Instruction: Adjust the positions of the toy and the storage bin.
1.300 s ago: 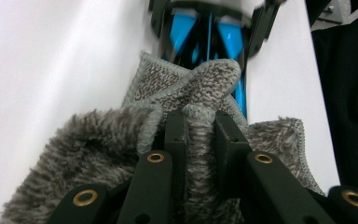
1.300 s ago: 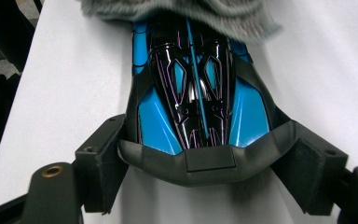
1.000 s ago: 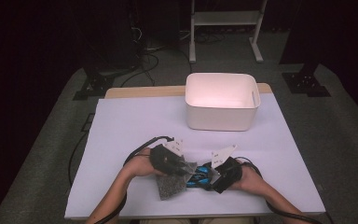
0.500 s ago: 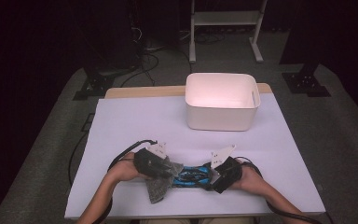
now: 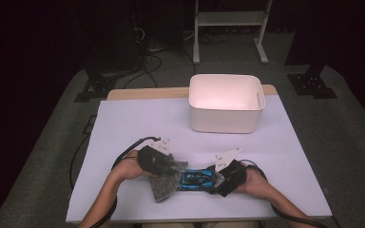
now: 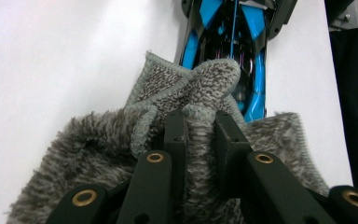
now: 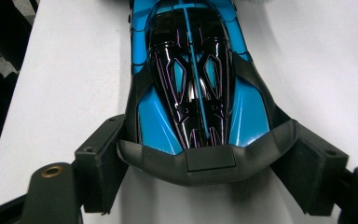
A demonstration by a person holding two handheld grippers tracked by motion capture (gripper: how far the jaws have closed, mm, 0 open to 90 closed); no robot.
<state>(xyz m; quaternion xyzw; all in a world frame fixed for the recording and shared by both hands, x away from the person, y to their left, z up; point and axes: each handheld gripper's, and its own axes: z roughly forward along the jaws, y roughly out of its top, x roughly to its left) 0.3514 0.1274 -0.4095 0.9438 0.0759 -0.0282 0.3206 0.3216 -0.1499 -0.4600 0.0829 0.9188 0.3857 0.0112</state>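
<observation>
At the lower left of centre in the high view, the left gripper [image 5: 175, 167] is pinched tight on a grey cloth [image 5: 164, 185]. In the left gripper view its jaws sit almost together with a fold of the cloth [image 6: 191, 93] squeezed between the pads, and the bunched tip of that fold lies on the dark roof of the toy car [image 6: 242, 56] just ahead. The rest of the cloth spreads loose below the jaws and hangs toward the near table edge in the high view.

Just right of the cloth, at the bottom centre of the high view, lies the car [image 5: 197, 179], blue and black, flat on the white table [image 5: 138, 123], lengthwise between the two hands. The cloth covers its left end.

Right again is the right gripper [image 5: 218, 180]. In the right gripper view its jaws stand wide, one at each side of the car's [image 7: 198, 84] black end piece. They look pressed against its flanks, holding the car in place on the table.

Further off, at the upper right of centre in the high view, a white bin [image 5: 226, 103] stands well apart from both hands. Nothing lies between it and the car. Behind the table a white stand [image 5: 228, 19] rises from the dark floor.
</observation>
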